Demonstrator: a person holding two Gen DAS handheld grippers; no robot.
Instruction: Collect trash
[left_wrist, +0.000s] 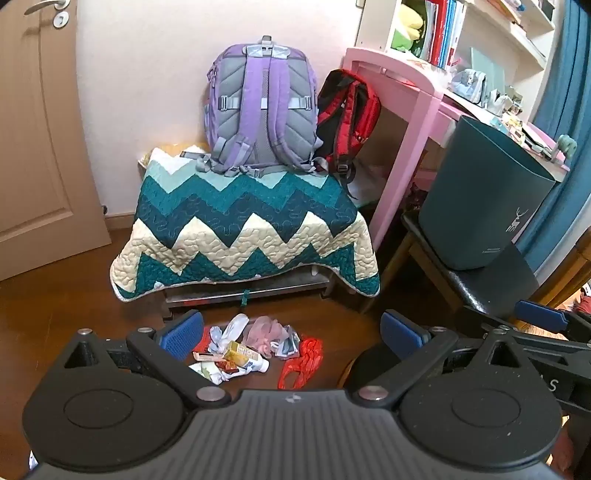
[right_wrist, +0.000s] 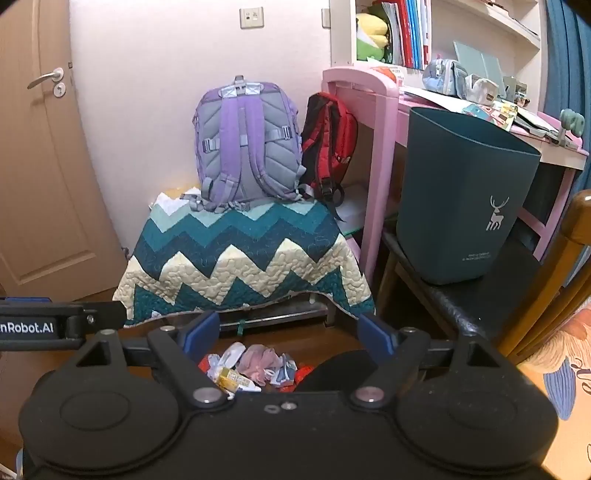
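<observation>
Teal bin (right_wrist: 461, 192) stands upright on a black chair (right_wrist: 480, 299).

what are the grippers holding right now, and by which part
Nothing: the left gripper and right gripper are both open and empty above the trash pile.

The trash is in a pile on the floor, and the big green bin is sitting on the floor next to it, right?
Not quite. The trash pile is on the floor, but the green bin is not on the floor; it stands on the black seat of a chair by the pink desk. The right wrist view shows this best.
</observation>
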